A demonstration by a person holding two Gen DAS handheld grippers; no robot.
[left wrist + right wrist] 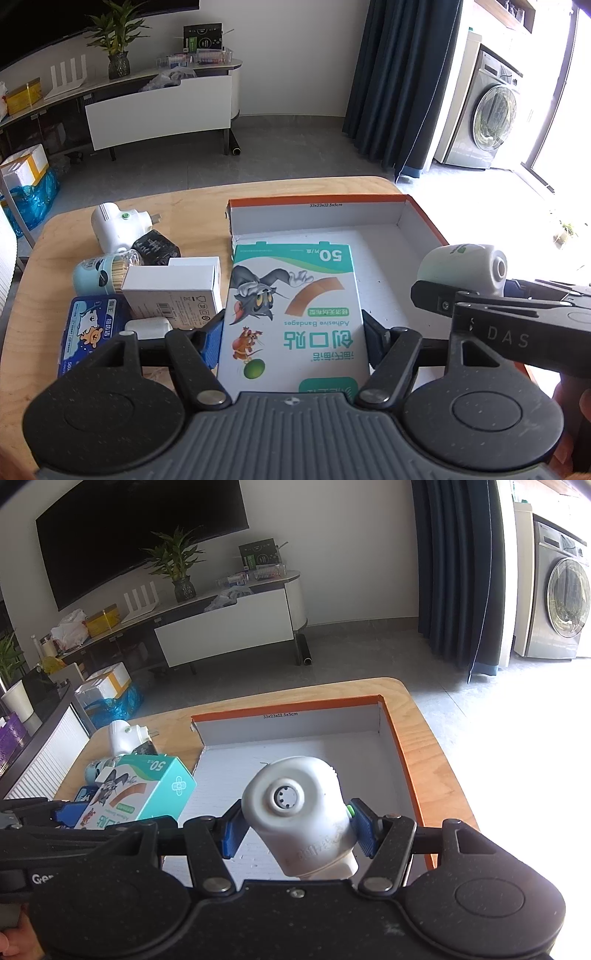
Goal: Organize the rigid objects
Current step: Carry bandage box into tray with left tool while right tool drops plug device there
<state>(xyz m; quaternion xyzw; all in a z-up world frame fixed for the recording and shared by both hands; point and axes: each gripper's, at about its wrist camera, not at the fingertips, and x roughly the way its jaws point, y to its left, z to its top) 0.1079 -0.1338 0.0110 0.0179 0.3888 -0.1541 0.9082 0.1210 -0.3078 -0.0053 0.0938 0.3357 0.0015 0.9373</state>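
My left gripper [293, 338] is shut on a teal and white bandage box [293, 314] with cartoon figures, held over the near part of the open cardboard box [314, 218] with orange rims. The same bandage box [144, 794] shows at the left of the right wrist view. My right gripper [297, 829] is shut on a white plug-in device [299, 812], blue pads [231, 832] pressing its sides, above the cardboard box's [288, 722] white floor. In the left wrist view that device [461, 267] and the right gripper [480, 306] hang at the right.
Left of the cardboard box on the wooden table [48, 266] lie another white plug-in device [112, 227], a black adapter [157, 247], a toothpick jar [101, 271], a white carton [173, 291] and a blue pack [90, 328]. The table's far edge borders grey floor.
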